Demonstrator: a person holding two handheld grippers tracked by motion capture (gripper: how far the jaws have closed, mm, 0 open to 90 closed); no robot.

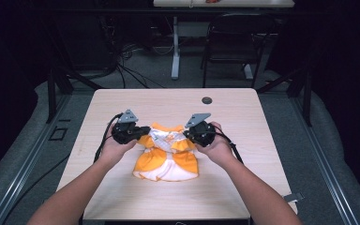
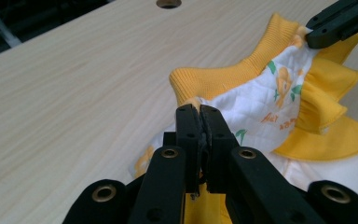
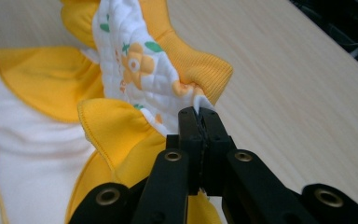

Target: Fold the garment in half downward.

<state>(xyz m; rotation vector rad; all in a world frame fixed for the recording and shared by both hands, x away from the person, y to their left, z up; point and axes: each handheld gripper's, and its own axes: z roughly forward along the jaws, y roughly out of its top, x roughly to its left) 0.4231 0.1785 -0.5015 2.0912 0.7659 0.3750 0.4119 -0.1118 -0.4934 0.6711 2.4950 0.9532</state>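
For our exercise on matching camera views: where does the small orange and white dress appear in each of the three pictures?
High view: the dress lies at the table's centre, between the left gripper and right gripper.
Left gripper view: right half, pinched by the shut jaws at bottom centre.
Right gripper view: left half, pinched by the shut jaws at bottom centre.
Shared landmark: the orange ribbed collar, at the dress's top edge.

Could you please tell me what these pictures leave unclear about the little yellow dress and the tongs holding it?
- Dress shoulders: covered by left tongs and right tongs in the high view.
- Dress print lettering: too small to read, left gripper view.
- Dress hem: cut off by the right gripper view's left edge.
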